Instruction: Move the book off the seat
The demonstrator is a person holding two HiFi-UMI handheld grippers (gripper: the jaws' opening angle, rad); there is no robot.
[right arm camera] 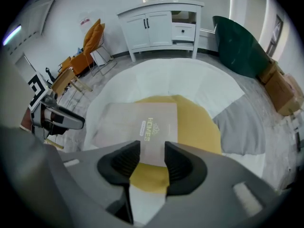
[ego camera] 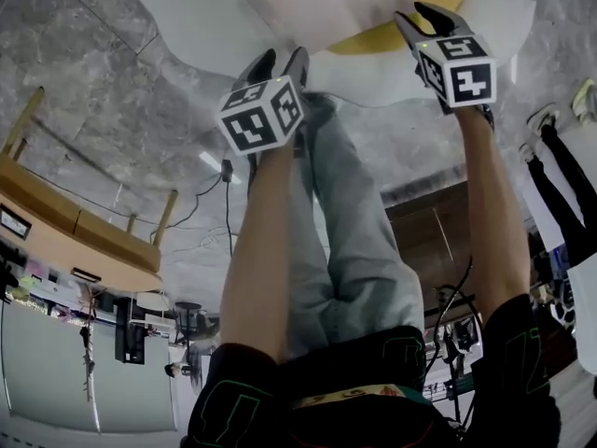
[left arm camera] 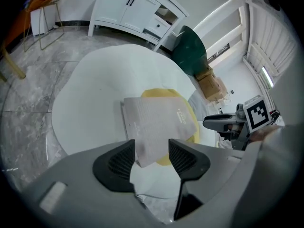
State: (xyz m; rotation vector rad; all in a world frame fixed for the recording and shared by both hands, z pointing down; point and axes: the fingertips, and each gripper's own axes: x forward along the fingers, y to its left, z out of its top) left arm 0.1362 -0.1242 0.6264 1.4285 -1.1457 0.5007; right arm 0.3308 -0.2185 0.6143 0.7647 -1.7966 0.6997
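The book (right arm camera: 137,122) is thin, with a pale grey-beige cover, and lies flat and closed on the yellow middle of a round white seat (right arm camera: 156,80) on the marbled floor (ego camera: 112,82). Its left part reaches past the yellow onto the white. In gold near the cover's right edge it reads "HOMES"; the small mark above and the fine line beside it are too small to read. The left hand-held gripper (left arm camera: 151,151) hangs over the near left corner of the book with its jaws well apart, the corner showing in the gap and no pad on it. The right hand-held gripper (right arm camera: 152,153) has its jaws moderately apart over the near edge, also clear of the cover. Nothing lies on the book. A grey cushion (right arm camera: 242,125) rests on the seat's right side. Beyond the seat stand a white cabinet (right arm camera: 159,25) with black handles, a dark green rounded thing (right arm camera: 237,44) and cardboard boxes (right arm camera: 282,89) to the right. An orange chair (right arm camera: 92,39) stands at the far left.
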